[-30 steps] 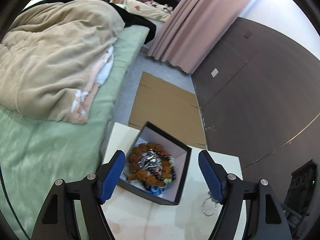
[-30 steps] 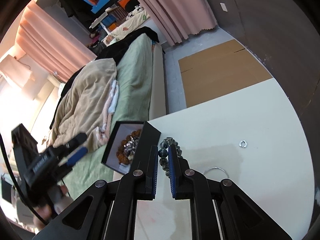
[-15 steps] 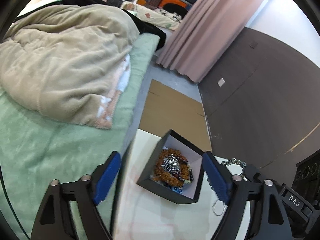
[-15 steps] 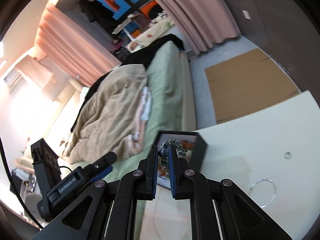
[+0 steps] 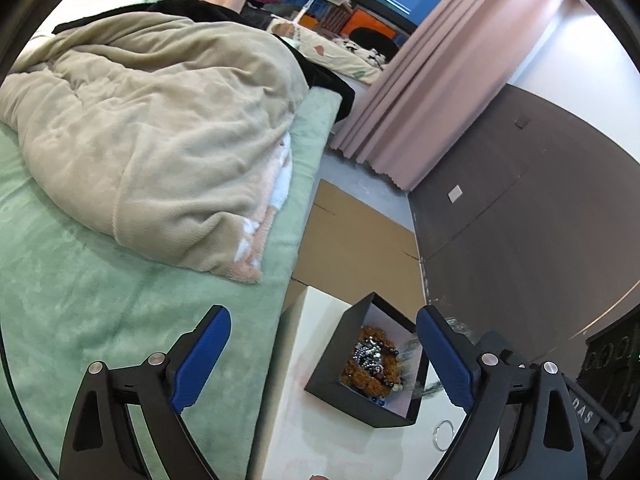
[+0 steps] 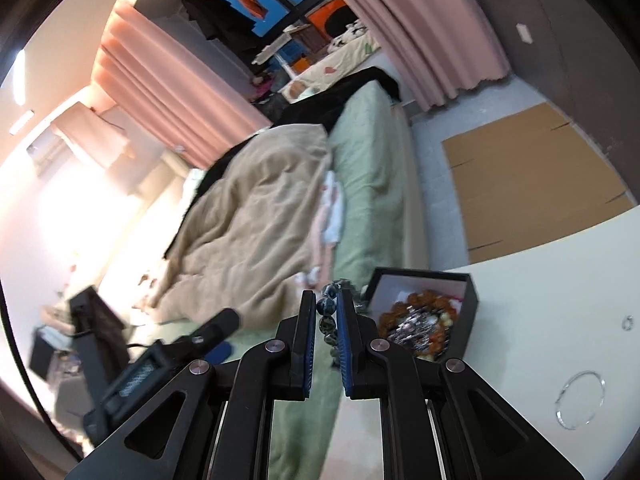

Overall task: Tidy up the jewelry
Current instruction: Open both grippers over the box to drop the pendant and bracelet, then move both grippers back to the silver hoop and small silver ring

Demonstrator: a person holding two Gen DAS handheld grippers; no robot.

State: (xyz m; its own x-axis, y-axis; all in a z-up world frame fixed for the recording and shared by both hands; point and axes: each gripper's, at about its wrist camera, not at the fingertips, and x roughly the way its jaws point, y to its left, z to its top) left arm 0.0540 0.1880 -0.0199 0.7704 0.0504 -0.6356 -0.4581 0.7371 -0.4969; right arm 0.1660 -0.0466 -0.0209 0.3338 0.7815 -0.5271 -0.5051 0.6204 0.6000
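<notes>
A black box (image 6: 472, 292) with a white lining holds a pile of brown beads and silver chain (image 6: 420, 316) at the left corner of the white table (image 6: 540, 272). My right gripper (image 6: 325, 296) hovers just left of the box. Its jaws are opening, and a dark bead bracelet (image 6: 327, 325) hangs slack between them. In the left wrist view the box (image 5: 340, 364) lies below my left gripper (image 5: 320, 314). That gripper's jaws are still widening, nothing is between them, and the bracelet is a blur by its right finger.
A thin silver hoop (image 6: 562, 400) and a small ring (image 6: 627, 322) lie on the table right of the box. A green bed (image 5: 100, 280) with a beige blanket (image 5: 160, 128) adjoins the table's left edge. Flat cardboard (image 6: 528, 184) covers the floor beyond.
My right gripper carried the bracelet left from the table to the box, and its jaws have parted. My left gripper widened and drew back to the left, so the box lies by its right finger.
</notes>
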